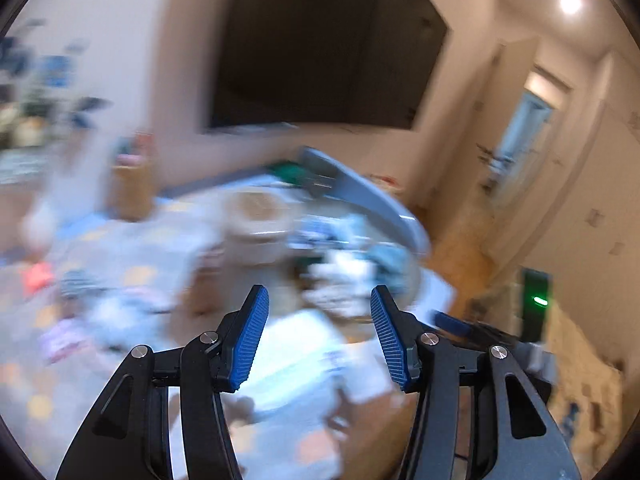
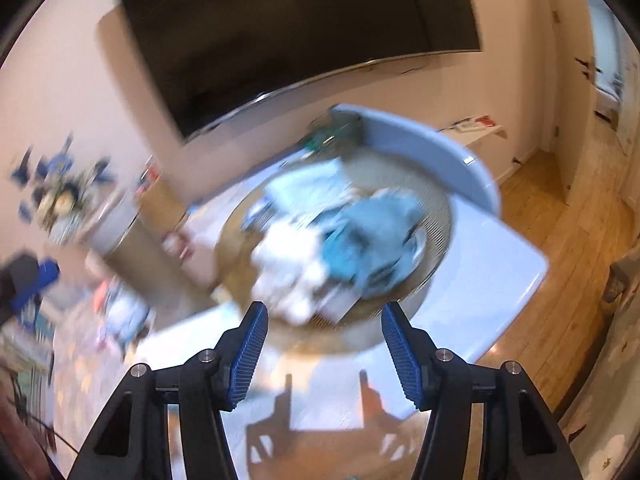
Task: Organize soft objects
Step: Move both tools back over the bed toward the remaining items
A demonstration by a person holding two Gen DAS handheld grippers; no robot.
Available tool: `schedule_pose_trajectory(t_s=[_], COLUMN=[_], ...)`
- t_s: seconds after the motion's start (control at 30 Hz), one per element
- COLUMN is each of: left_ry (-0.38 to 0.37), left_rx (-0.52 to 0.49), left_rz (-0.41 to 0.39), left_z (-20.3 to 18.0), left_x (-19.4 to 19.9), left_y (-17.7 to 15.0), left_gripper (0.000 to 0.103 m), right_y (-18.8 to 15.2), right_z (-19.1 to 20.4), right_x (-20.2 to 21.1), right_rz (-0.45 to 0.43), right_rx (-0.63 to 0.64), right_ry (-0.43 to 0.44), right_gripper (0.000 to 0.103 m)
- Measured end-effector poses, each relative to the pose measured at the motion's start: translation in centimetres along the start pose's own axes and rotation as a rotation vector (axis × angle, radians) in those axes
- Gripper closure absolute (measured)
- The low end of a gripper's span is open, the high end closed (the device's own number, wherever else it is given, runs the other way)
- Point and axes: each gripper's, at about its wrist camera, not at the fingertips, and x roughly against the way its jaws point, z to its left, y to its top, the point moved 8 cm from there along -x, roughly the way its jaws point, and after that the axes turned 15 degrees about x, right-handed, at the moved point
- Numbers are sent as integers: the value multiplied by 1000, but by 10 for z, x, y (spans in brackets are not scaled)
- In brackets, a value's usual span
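Both my grippers, left gripper [image 1: 320, 334] and right gripper [image 2: 324, 346], hang released, empty. Views blurred; basket [image 2: 436, 240] at 12 o'clock. Risk: clothes [image 2: 360, 236] snag, tipping its lid [image 2: 432, 152].

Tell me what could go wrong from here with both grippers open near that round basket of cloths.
1. Both views are smeared, so a grab at the white cloth or the blue cloth could miss.
2. The raised lid stands over the basket; the right gripper could knock it going in.
3. The left gripper is close by, so the two may collide.
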Motion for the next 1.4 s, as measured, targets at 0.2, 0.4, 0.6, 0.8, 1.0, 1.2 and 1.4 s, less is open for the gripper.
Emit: schedule_pose_trajectory(t_s=[0.2, 0.4, 0.6, 0.8, 1.0, 1.2, 1.4], left_ry=[289, 488, 541, 518, 522, 490, 493], left_rx=[91, 182, 202, 220, 252, 282, 281], left_rz=[-166, -227, -157, -92, -25, -23, -7], left_z=[123, 231, 306, 343, 356, 360, 360], left_x=[64, 114, 82, 46, 23, 24, 22], left_y=[7, 2, -36, -66, -85, -86, -87], left_gripper=[52, 31, 31, 31, 31, 31, 31], right_y=[-20, -22, -47, -65, -74, -76, -79], right_z=[94, 211, 313, 351, 342, 338, 343], right_x=[7, 10, -36, -99, -133, -139, -140], right_rz=[6, -34, 0, 63, 99, 123, 128], right_rx=[170, 369, 502, 569, 518, 482, 520], right_ry=[105, 238, 327, 304, 308, 312, 291], right_gripper=[45, 43, 20, 20, 20, 19, 14])
